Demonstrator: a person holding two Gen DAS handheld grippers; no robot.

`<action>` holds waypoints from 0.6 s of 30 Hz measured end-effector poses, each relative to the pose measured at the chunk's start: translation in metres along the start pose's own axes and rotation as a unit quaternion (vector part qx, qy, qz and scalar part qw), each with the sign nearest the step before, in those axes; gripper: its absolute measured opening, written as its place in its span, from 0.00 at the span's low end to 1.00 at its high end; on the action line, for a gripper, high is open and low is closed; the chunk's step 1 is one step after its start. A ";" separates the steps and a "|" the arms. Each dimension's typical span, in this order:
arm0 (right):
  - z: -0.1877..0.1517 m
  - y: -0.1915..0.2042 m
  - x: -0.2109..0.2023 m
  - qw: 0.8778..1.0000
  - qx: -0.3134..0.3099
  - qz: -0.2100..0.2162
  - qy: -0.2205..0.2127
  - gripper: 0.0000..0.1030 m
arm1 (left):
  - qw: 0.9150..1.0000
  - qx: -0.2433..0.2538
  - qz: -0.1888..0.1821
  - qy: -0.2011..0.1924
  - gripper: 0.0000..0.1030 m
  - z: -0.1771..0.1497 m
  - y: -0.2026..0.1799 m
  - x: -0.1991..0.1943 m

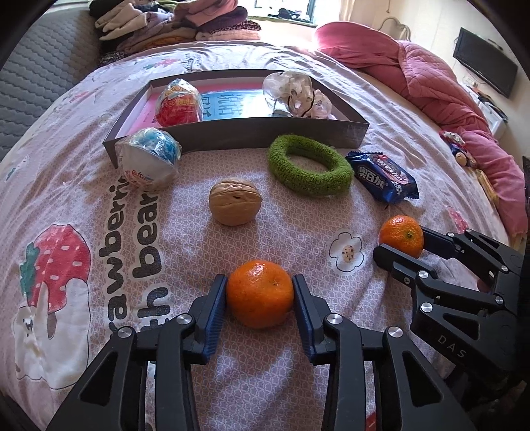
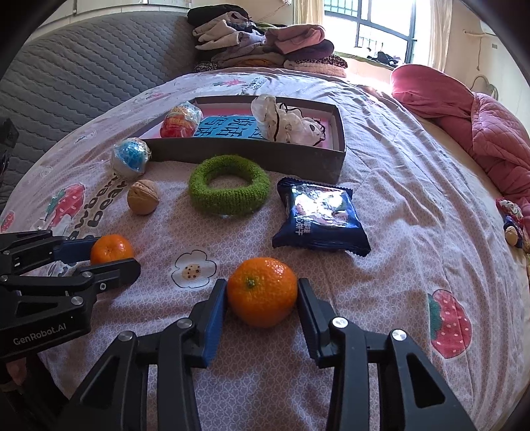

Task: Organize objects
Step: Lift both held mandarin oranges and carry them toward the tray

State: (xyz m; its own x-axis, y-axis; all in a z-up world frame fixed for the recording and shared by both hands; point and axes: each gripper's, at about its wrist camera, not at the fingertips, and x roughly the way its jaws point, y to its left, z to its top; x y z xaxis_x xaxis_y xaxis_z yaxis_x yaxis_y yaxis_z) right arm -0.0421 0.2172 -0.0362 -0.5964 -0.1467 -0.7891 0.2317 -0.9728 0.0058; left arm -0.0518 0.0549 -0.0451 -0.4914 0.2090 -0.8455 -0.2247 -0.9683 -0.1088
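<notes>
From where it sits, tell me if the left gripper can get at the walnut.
Probably not yet: the left gripper has its fingers closed on a tangerine. The walnut lies straight ahead on the bedsheet, with nothing between.

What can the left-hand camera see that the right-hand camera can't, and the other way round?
Only the left wrist view shows the black television on the far wall, and the right gripper from outside, closed on its tangerine.

Only the right wrist view shows the barred window, and the left gripper from outside, closed on its own tangerine.

Both show the grey box holding a red-wrapped ball, plus the blue-wrapped ball, walnut, green knitted ring, blue snack packet and folded clothes.
</notes>
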 end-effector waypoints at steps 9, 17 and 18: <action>0.001 -0.002 -0.005 1.000 0.009 0.019 -0.011 0.40 | 1.000 -0.004 -0.005 -0.005 0.38 -0.002 0.002 -0.005; 0.004 0.002 -0.014 0.999 0.003 0.038 -0.030 0.40 | 1.000 -0.007 -0.001 -0.012 0.38 -0.002 0.005 -0.013; 0.004 0.003 -0.014 0.999 0.002 0.038 -0.032 0.40 | 1.000 -0.006 -0.001 -0.013 0.38 -0.003 0.005 -0.014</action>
State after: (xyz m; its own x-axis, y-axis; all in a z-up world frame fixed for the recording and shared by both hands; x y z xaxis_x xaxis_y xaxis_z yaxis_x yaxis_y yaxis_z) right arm -0.0356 0.2154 -0.0225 -0.6248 -0.2315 -0.7456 0.2756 -0.9590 0.0668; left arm -0.0439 0.0463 -0.0349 -0.5133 0.2134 -0.8313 -0.2146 -0.9697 -0.1164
